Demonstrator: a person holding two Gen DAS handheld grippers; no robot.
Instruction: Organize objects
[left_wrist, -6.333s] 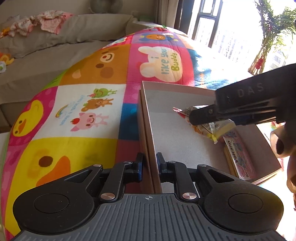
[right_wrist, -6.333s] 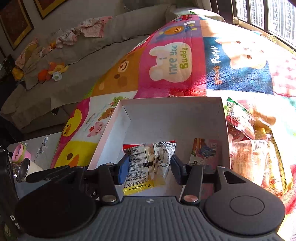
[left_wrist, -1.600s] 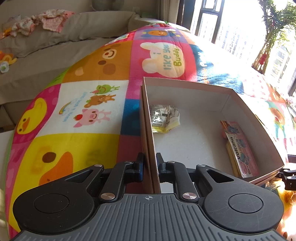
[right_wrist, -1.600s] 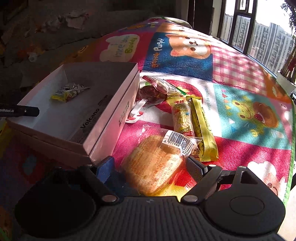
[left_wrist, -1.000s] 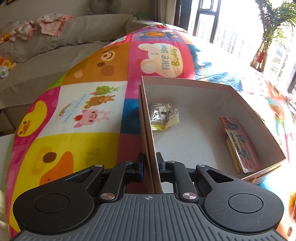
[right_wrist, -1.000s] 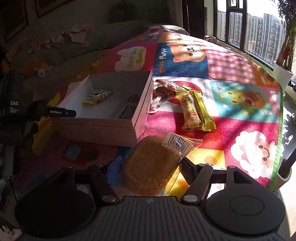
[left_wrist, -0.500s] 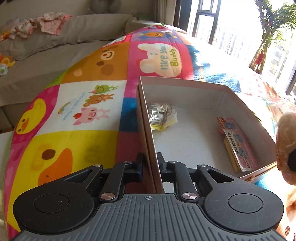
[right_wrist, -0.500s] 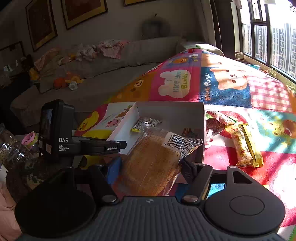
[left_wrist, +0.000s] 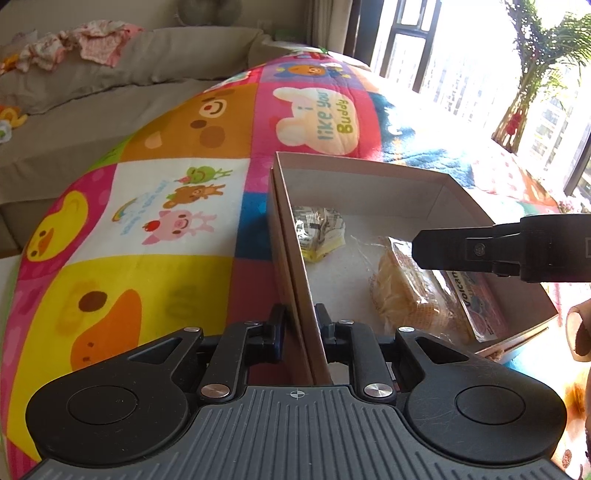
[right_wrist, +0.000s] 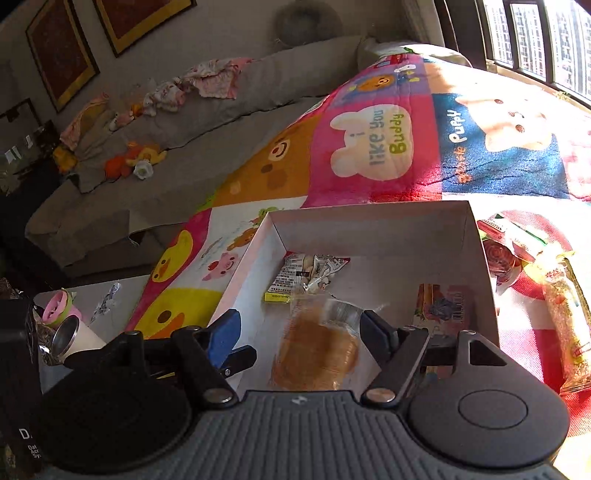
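While right hand-held gripper (right_wrist: 295, 332) opens, bread packet (right_wrist: 314, 350) between jaws; left hand-held gripper (left_wrist: 299, 325) clamps box wall (left_wrist: 291, 258), easing; Volcano packet (left_wrist: 476, 306) half hidden.

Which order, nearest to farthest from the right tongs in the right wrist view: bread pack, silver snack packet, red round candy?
From the right tongs:
1. Bread pack: between the opening jaws, on the box floor.
2. Silver snack packet: just beyond, inside the box.
3. Red round candy: outside the box, on the mat, to the right.

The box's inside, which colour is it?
White inside the box, seen best from the right wrist.
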